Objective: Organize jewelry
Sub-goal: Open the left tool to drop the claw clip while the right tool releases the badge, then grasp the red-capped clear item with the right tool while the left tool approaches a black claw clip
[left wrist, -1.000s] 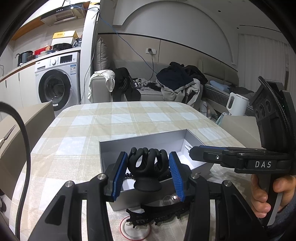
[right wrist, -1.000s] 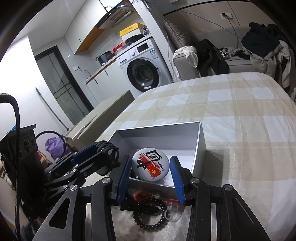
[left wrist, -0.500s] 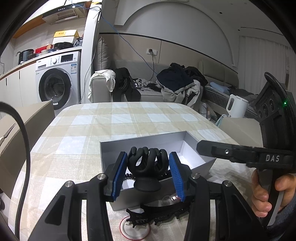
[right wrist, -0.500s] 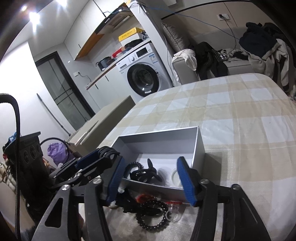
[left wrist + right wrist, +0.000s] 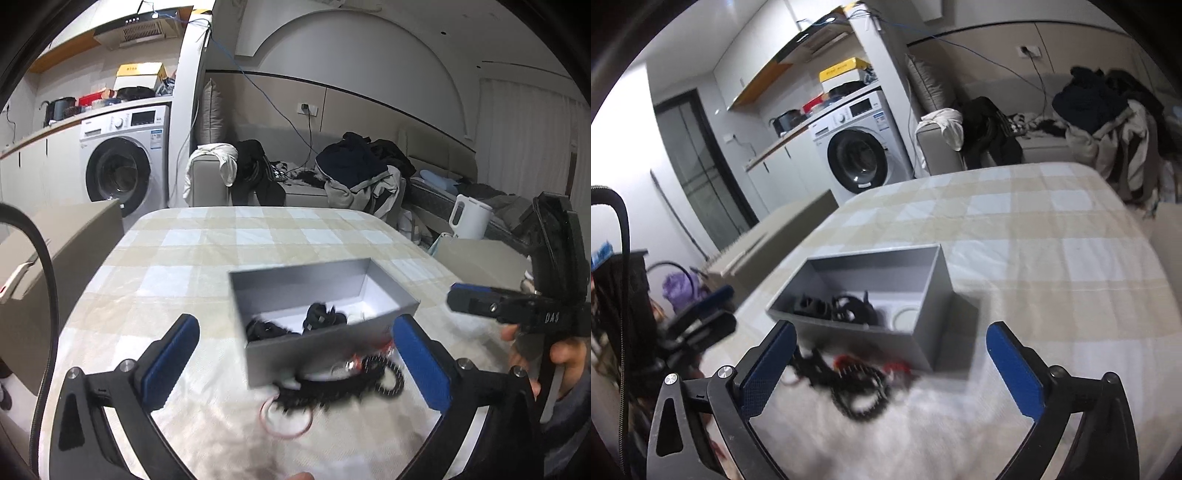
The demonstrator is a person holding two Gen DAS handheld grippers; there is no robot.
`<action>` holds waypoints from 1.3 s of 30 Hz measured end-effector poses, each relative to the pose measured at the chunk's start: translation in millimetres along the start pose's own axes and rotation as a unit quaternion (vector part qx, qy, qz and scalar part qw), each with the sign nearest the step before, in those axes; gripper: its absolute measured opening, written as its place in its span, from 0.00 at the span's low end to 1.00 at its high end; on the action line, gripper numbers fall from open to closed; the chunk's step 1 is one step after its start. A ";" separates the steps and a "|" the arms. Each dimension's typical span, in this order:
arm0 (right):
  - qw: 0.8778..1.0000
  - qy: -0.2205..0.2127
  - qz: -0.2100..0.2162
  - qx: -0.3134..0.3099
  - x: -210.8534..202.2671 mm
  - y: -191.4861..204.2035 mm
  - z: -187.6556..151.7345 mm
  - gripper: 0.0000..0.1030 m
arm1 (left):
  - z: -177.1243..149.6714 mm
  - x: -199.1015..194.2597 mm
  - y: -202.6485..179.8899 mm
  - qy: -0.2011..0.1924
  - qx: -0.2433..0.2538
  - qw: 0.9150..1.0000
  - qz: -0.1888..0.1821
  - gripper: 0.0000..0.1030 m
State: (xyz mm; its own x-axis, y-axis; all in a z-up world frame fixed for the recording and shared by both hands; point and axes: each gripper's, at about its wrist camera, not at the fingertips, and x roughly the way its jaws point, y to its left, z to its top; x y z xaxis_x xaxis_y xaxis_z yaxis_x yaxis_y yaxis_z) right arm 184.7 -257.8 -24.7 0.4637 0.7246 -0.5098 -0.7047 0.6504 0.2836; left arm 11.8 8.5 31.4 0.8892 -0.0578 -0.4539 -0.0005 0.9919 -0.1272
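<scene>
left gripper [image 5: 295, 354]: jaws have just been opening and now stand wide, blue pads far apart, nothing pressed between them
right gripper [image 5: 890, 362]: jaws likewise just opened to full spread, empty; seen from the left camera it hangs off to the right, gripped by a hand [image 5: 554, 365]
grey box [image 5: 255, 350]: open-topped, on the checked tablecloth [image 5: 221, 258]; in both views its near wall sits between and just beyond the fingers
inside the box: a black hair claw [image 5: 323, 317], another dark tangle beside it, and a round white badge [image 5: 905, 317] toward the right end
loose pile: a black bead bracelet [image 5: 862, 400], red bits and a thin red ring [image 5: 286, 415] lie on the cloth against the box's near wall, outside it
key relation: the pile lies directly ahead of and below both sets of fingers, nearer than the box; its spread runs along the box's near wall, crosswise to the fingers
nearer hand: judged close to equal; the bracelet sits left of centre for the right gripper and right of centre for the left
next step, judged: dip onto one loose piece, close, lift over the wall
blur: the pile is smeared, so single pieces are hard to separate
</scene>
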 end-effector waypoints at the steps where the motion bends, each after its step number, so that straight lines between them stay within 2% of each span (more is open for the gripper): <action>1: 1.000 0.002 -0.005 0.006 -1.9 -0.8 -3.3 1.00 | -2.3 -1.2 1.0 0.002 -0.003 1.000 0.002 0.99; 7: 0.999 0.025 -0.018 0.020 1.8 -1.5 -14.8 1.00 | -19.7 -3.6 -3.2 0.014 -0.019 1.000 0.010 0.99; 14: 0.999 0.048 0.005 0.016 9.5 4.6 -27.6 0.98 | -31.4 9.3 -10.9 0.044 -0.003 0.999 0.015 0.99; 19: 0.997 0.078 0.006 -0.002 22.0 10.7 -32.2 0.74 | -34.1 9.0 -10.4 0.045 0.005 0.999 0.022 0.99; 23: 0.996 0.092 -0.002 -0.002 31.9 11.3 -31.0 0.68 | -35.4 7.4 -4.9 0.035 -0.005 0.998 0.042 0.99; 24: 0.995 0.095 -0.004 -0.003 34.7 10.9 -30.4 0.63 | -35.0 6.9 -3.9 0.032 -0.007 0.998 0.046 0.99; 29: 0.993 0.114 -0.016 -0.010 49.9 11.8 -29.9 0.50 | -35.5 8.8 3.4 0.040 -0.021 0.998 0.039 0.99; 31: 0.992 0.120 -0.035 -0.012 54.0 11.3 -30.6 0.41 | -36.0 12.0 3.7 0.047 -0.024 0.998 0.035 0.99; 39: 0.991 0.122 -0.048 -0.024 59.8 13.2 -32.5 0.34 | -36.3 13.8 -0.4 0.056 -0.020 0.998 0.027 0.99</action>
State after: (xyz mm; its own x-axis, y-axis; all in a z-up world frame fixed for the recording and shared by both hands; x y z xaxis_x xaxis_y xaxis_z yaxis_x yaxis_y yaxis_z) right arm 185.7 -213.3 -77.9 0.3912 0.5792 -0.7152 -0.6903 0.6986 0.1882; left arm 7.5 3.1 -6.9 0.8310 -0.0195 -0.5560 -0.0667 0.9887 -0.1343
